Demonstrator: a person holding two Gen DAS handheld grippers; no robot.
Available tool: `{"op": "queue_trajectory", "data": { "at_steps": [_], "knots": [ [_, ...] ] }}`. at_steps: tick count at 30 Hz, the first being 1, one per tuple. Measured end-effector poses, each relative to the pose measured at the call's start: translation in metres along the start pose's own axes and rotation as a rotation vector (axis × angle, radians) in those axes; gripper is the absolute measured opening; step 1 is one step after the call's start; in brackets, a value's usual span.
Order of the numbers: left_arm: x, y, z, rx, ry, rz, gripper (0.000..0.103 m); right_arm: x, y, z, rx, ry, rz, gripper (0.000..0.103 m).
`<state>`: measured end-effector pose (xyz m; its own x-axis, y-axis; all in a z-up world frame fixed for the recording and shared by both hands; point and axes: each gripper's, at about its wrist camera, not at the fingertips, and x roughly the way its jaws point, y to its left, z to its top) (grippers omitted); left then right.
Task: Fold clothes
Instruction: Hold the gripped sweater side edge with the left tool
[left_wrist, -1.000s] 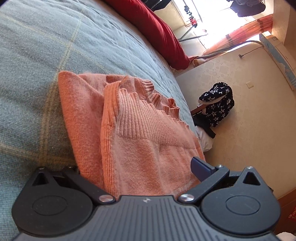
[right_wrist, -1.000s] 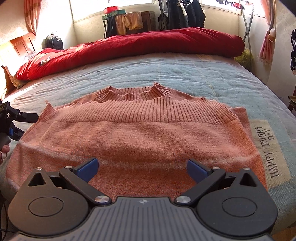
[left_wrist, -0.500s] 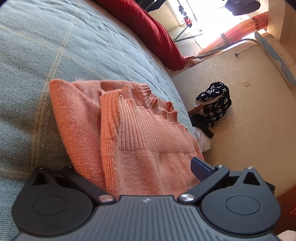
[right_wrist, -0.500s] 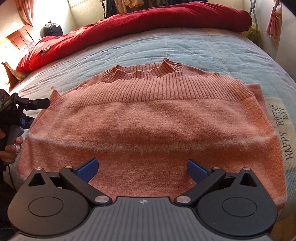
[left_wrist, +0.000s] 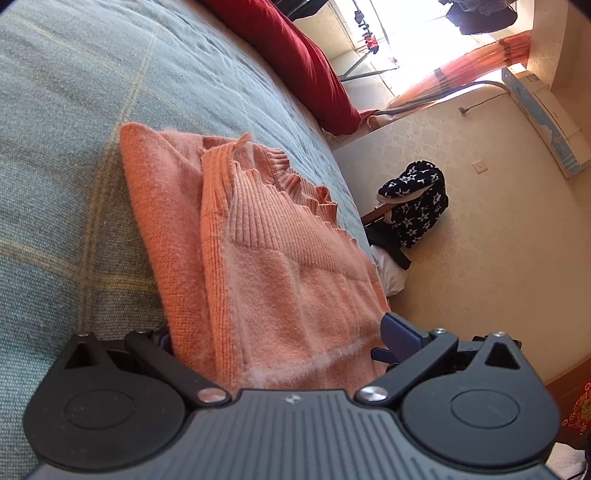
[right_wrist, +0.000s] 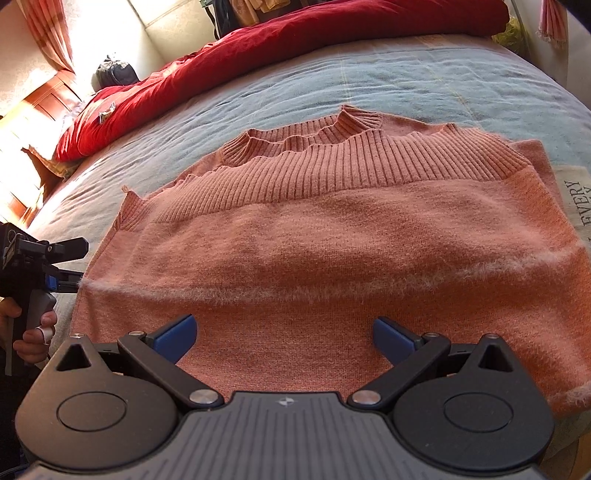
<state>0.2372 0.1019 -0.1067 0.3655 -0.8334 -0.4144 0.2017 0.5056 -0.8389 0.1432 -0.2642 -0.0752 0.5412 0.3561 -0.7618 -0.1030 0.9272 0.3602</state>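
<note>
- Left wrist view: the salmon-pink sweater (left_wrist: 280, 266) lies on the grey-blue plaid bed (left_wrist: 74, 155), already doubled so its ribbed hem sits on top towards the far end.
- The left claw (left_wrist: 277, 332) is at the sweater's near edge. Its jaws stand wide, one blue pad clear on the right and the other hidden under the knit on the left, so it looks released around the edge and not pinching it.
- Far off lie a red duvet (left_wrist: 295, 55) and, beside the wall, a star-patterned garment (left_wrist: 417, 206).
- Right wrist view: the sweater (right_wrist: 332, 251) spreads across the bed (right_wrist: 406, 74), ribbed band and neck at the far side, a fuzzy pale stripe running left to right through the middle.
- The right claw (right_wrist: 284, 334) hovers over the near part of the cloth with both blue pads wide apart, gripping nothing.
- At the left edge the left claw (right_wrist: 74, 264) points at the stripe's end, worked by the person's hand (right_wrist: 33, 332). From here I cannot tell how far its jaws stand apart.
- To do this step well, I judge both claws should take every layer at matching points on the near edge before lifting, so the next fold lands square.
- The fluffy knit will likely slip or stretch, so bite deep and lift both sides evenly, without tugging.
</note>
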Motion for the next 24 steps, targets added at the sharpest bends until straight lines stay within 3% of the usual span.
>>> {"op": "queue_trajectory", "data": {
  "at_steps": [8, 13, 17, 24],
  "knots": [
    [0.032, 0.002, 0.034, -0.017, 0.042, -0.013, 0.101, 0.004, 0.005, 0.003, -0.013, -0.010, 0.004, 0.103],
    [0.013, -0.005, 0.018, -0.010, 0.104, -0.036, 0.101, 0.000, 0.007, 0.001, -0.030, -0.021, 0.044, 0.103],
    [-0.003, 0.002, 0.004, -0.021, 0.105, -0.089, 0.101, -0.002, 0.008, 0.001, -0.032, -0.035, 0.092, 0.103],
    [0.025, 0.016, 0.032, -0.029, 0.115, -0.168, 0.101, -0.006, 0.016, 0.000, -0.051, -0.051, 0.102, 0.103]
  ]
}}
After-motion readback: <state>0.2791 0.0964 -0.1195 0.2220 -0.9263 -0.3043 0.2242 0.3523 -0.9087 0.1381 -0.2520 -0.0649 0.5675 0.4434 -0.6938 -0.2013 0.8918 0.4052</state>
